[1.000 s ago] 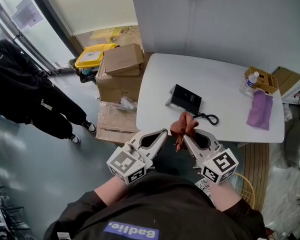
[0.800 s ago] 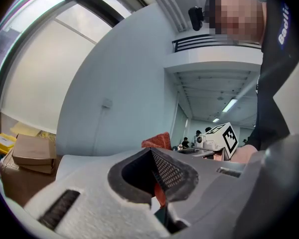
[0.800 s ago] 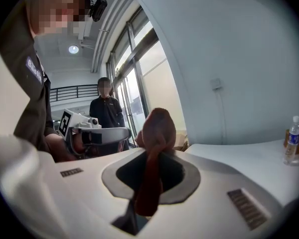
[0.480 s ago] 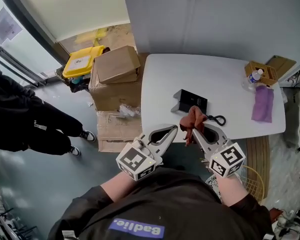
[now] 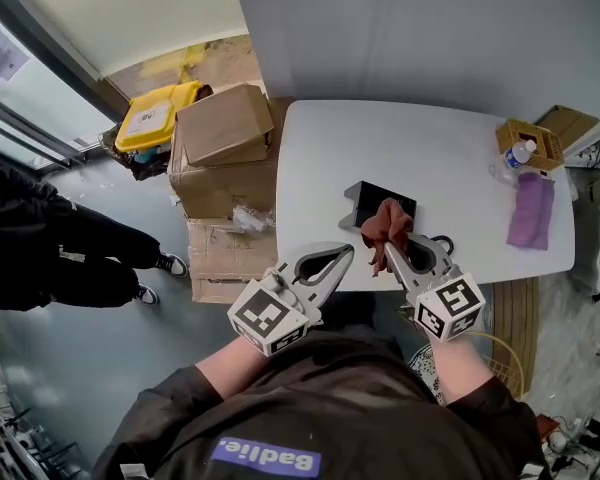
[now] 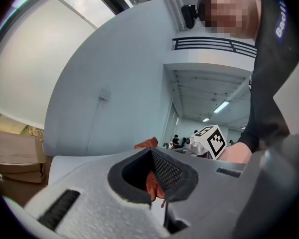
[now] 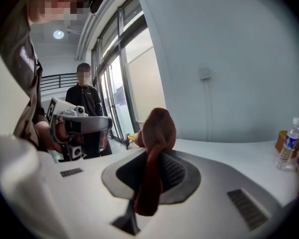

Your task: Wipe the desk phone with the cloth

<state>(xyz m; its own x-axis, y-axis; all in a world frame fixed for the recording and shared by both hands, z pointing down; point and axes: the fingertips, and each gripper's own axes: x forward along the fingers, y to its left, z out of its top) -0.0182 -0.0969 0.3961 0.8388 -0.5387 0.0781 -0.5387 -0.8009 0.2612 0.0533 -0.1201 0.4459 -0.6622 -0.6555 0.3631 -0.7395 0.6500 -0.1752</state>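
A white table (image 5: 430, 153) with rounded corners is seen from above, with stacked cardboard boxes (image 5: 225, 128) set on the floor against its left end. On the near half of the table, close to the front edge, the desk phone (image 5: 372, 200) is placed. It is shown as a flat black slab with a grey edge raised on its left side. No handset or keys can be made out at this size. Its long axis is judged to run roughly across the table, left to right, dipping slightly toward the right.

The right gripper (image 5: 392, 251) is held just in front of the phone, its jaws clamped on a rust-brown cloth (image 5: 387, 223). The cloth is bunched into a knob above the tips, with a tail hung below them, and part of the phone's near side is hidden behind it. The phone therefore lies straight ahead of these fingers and slightly to the left. The right gripper is judged the nearer of the two.

The left gripper (image 5: 346, 254) is held beside it, short of the table edge, its jaws closed together on nothing. A dark coiled cord (image 5: 442, 240) is seen at the phone's right.
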